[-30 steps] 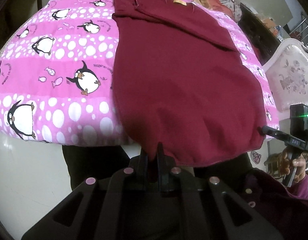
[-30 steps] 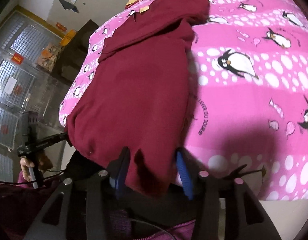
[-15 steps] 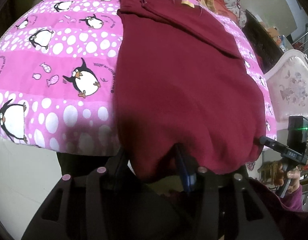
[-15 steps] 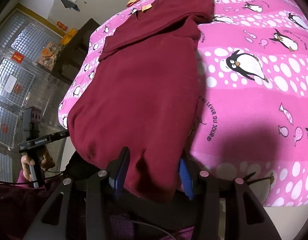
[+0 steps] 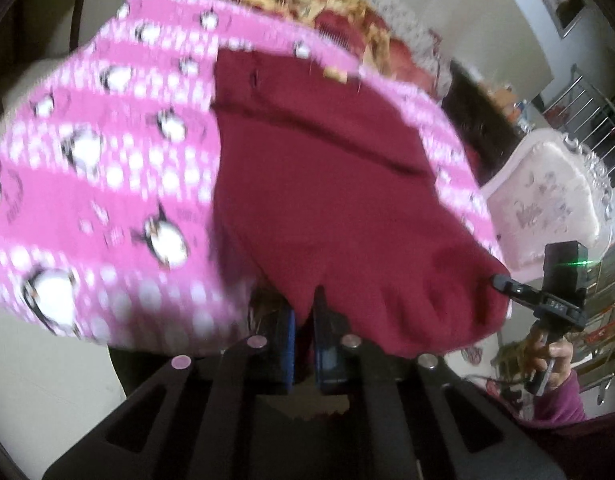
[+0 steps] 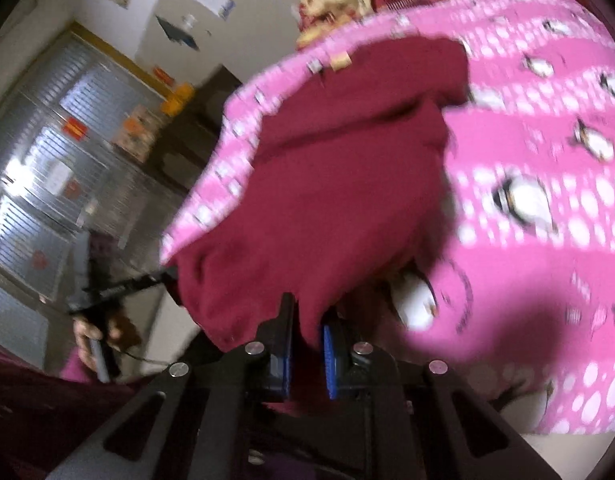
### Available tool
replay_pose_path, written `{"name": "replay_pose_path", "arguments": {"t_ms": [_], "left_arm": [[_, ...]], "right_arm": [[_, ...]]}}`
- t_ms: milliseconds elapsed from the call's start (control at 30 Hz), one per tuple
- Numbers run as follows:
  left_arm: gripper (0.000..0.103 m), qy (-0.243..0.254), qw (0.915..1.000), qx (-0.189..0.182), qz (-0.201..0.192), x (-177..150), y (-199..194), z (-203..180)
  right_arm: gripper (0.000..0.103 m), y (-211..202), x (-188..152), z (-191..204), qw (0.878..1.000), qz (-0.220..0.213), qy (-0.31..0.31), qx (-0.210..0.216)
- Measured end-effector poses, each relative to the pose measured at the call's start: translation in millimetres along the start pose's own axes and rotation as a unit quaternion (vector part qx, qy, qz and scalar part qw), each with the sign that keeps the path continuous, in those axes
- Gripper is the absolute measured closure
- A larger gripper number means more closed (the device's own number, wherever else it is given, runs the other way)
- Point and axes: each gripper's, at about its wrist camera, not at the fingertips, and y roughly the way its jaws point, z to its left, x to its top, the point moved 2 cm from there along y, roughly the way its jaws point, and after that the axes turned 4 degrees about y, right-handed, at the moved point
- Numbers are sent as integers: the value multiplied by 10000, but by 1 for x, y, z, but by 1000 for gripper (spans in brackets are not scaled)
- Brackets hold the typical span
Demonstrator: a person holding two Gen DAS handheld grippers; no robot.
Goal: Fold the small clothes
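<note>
**Both hand-held grippers clamped on the garment's near hem**

Left wrist view: the left hand-held gripper (image 5: 304, 312) has its 2 fingers pinched together on the near edge of the maroon garment (image 5: 323, 184), which lies lengthwise on the pink penguin bedspread (image 5: 107, 184) and bunches into folds at the near right corner. There the right hand-held gripper (image 5: 503, 282) grips the same hem. The picture is motion-blurred.

Right wrist view: the right hand-held gripper (image 6: 305, 320) is closed on the maroon garment (image 6: 327, 200) at its near edge, cloth between the blue pads (image 6: 328, 360). The left hand-held gripper (image 6: 167, 278) meets the hem at the near left corner; its jaws are too blurred to judge here.
</note>
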Motion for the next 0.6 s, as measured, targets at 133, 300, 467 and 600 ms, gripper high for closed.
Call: {"name": "replay_pose_path", "arguments": {"t_ms": [133, 300, 467, 600], "left_arm": [[96, 114, 9994, -14, -329, 37, -6, -5], [96, 374, 9965, 124, -741, 101, 0, -11], [96, 467, 9933, 322, -1007, 162, 23, -4], [96, 278, 9938, 543, -931, 208, 67, 14]], "right_arm": [[89, -11, 31, 8, 9984, -460, 104, 314], [89, -6, 89, 6, 9943, -1012, 122, 320], [89, 17, 151, -4, 9930, -1150, 181, 205], [89, 43, 196, -21, 9935, -1087, 329, -42]]}}
